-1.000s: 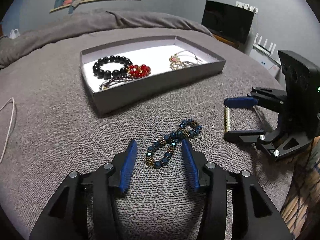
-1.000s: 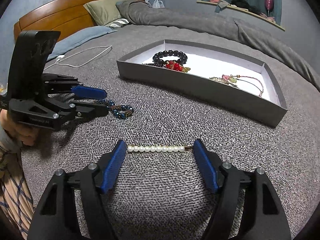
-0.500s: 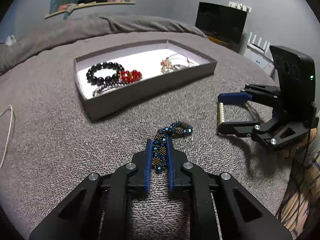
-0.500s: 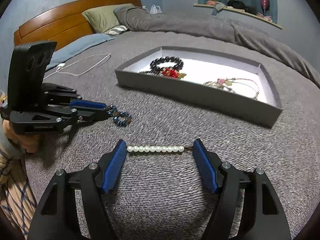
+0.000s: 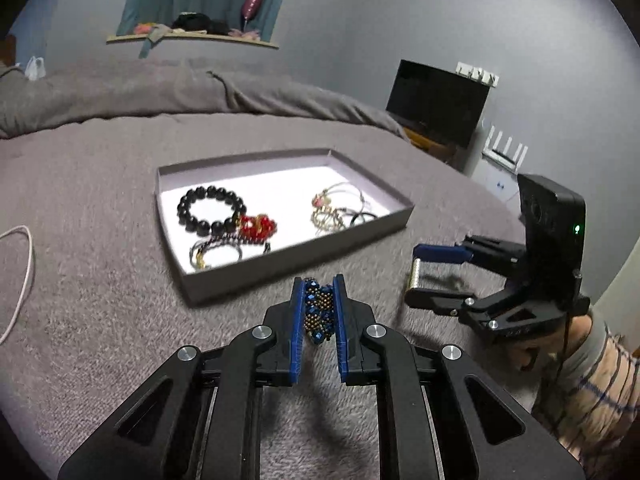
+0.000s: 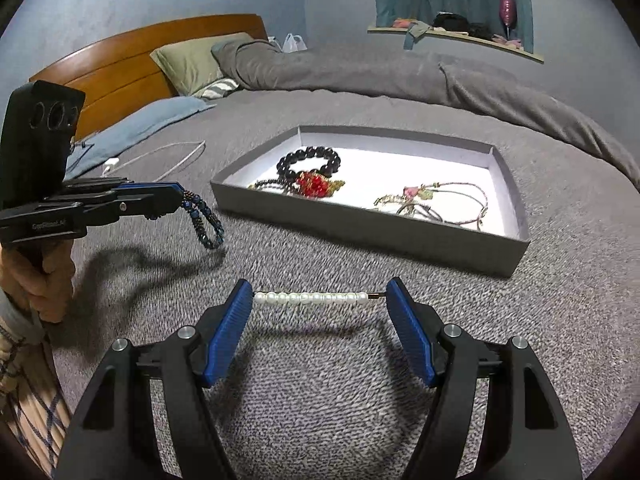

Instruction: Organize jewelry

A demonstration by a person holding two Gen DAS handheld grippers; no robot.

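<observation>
pearl pin (image 6: pixel 310 298) crosswise, blue bracelet (image 6: pixel 206 218) dangling

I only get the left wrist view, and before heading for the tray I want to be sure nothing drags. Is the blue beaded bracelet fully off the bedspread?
Observer: In the right wrist view, the left hand-held gripper, whose jaws have just been closing with the bracelet between them, pinches one end. The rest of the blue beaded bracelet dangles as a loop that looks clear of the bedspread.
Operator: And what is the other one holding? I see it end-on.
Observer: The right hand-held gripper holds a pearl bar lengthwise, pad to pad, in front of the tray.
</observation>
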